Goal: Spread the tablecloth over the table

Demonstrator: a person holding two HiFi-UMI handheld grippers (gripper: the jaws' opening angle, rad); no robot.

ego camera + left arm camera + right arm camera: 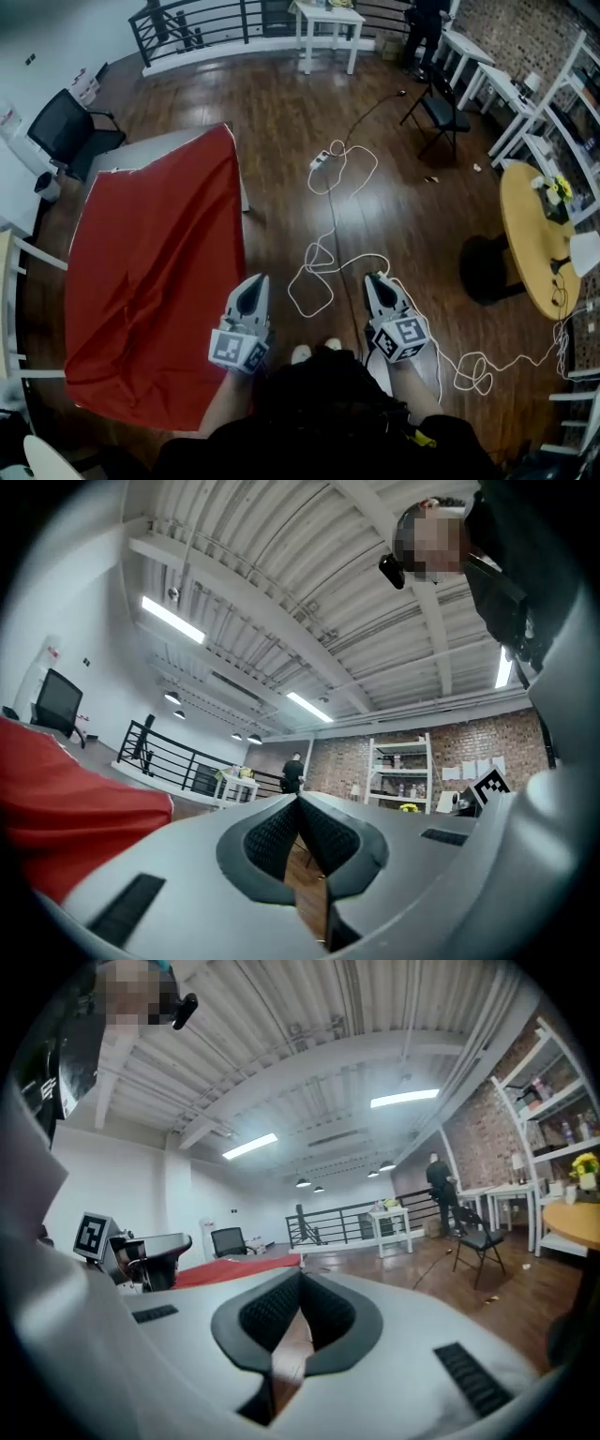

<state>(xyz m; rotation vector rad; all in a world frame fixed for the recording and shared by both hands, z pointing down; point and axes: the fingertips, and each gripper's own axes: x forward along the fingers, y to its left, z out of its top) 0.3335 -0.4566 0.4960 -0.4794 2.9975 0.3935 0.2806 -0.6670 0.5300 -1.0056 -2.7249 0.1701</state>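
Note:
A red tablecloth lies spread over a table at the left of the head view; a bare strip of the white table shows at its far end. My left gripper is shut and empty, just off the cloth's right edge. My right gripper is shut and empty too, over the wooden floor to the right. The left gripper view has the red cloth at its left, beside the shut left gripper. In the right gripper view the cloth lies far off behind the shut right gripper.
A white cable loops over the dark wooden floor ahead. A black office chair stands past the table, a round wooden table at right, a folding chair and white desks further back. A person stands far off.

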